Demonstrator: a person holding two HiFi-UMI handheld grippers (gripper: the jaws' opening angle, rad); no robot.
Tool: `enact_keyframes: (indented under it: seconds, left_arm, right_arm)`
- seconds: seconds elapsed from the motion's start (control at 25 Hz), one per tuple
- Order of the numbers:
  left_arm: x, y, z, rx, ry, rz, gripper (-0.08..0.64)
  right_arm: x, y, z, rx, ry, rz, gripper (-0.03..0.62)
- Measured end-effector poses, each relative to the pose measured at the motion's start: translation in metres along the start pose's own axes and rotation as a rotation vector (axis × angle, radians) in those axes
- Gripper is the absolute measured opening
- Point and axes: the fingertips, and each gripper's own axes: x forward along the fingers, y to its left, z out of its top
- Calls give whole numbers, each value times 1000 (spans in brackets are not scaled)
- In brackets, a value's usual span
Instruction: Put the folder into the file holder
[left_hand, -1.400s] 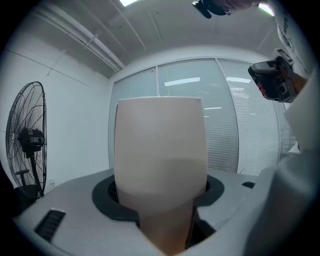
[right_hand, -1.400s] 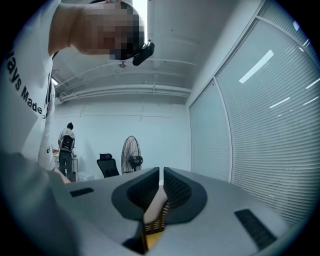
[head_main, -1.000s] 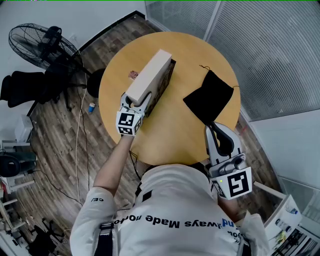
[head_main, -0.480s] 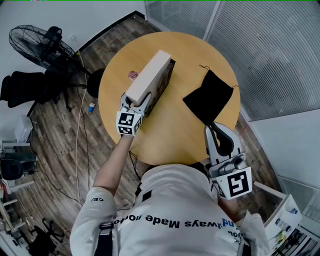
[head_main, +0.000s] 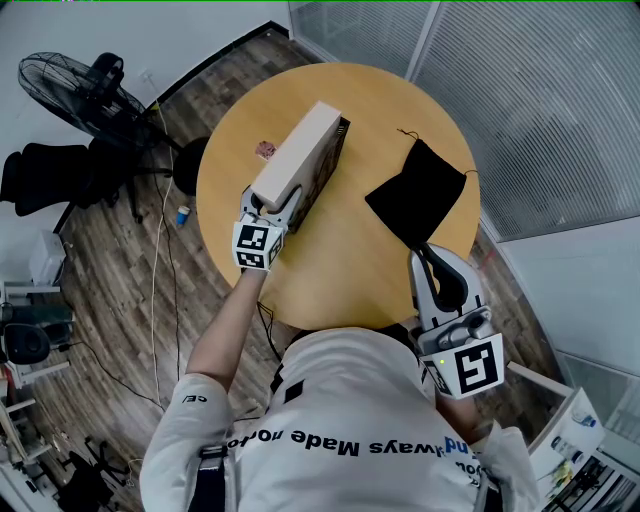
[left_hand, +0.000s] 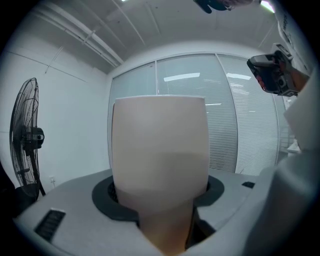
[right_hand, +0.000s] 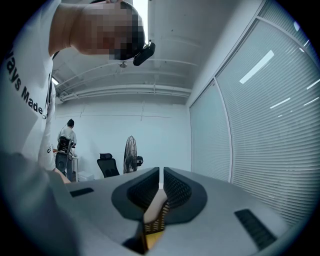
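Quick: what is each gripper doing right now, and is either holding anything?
Left gripper: closed on the near end of the folder.
Right gripper: closed, nothing between its jaws.

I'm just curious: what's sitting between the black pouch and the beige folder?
In the head view, only the dark file holder beside the folder, then bare table up to the pouch.

Right tool (right_hand: 161, 172), jaws together

Wood-plank floor (head_main: 120, 290), round table (head_main: 340, 260) (pale wood), standing fan (head_main: 65, 90), white walls, window blinds (head_main: 560, 110)
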Motion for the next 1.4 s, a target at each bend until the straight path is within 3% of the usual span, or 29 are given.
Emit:
enact_keyframes:
  seconds: [1.4]
  left_arm:
    - [-5,-1,-25,11,42,5,285]
  right_arm:
    - [-3,2,-2,6,0,-7,48]
